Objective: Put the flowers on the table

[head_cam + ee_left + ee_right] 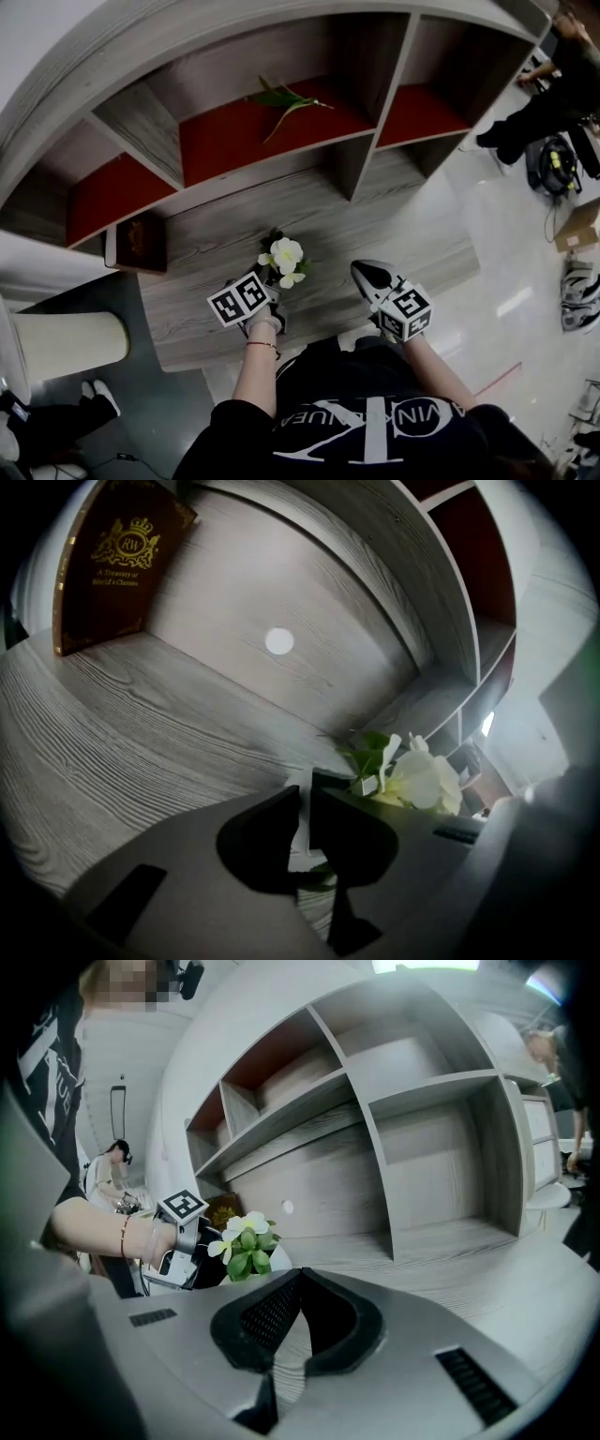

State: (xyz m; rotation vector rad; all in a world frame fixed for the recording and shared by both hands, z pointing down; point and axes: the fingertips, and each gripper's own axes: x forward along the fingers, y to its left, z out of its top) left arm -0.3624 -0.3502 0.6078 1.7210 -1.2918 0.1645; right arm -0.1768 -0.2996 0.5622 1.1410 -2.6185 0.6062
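White flowers (pixel 285 255) with green leaves stand in a small white pot just above the grey wooden table (pixel 394 225), near its front edge. My left gripper (pixel 271 287) is shut on the pot's rim; in the left gripper view a white edge sits pinched between the jaws of the left gripper (pixel 305 801), and the blossoms (pixel 422 778) lean to their right. The right gripper view shows the flowers (pixel 246 1237) at the left gripper (pixel 192 1241). My right gripper (pixel 362 270) hovers to the right of the flowers, and its jaws (pixel 300 1275) are shut and hold nothing.
A green sprig (pixel 281 98) lies in the middle red-backed shelf compartment. A dark red book (pixel 141 242) leans at the table's left end. Shelf dividers (pixel 352 164) rise behind the table. A white cylinder (pixel 66 342) stands at the lower left. A person (pixel 534 112) is on the floor at right.
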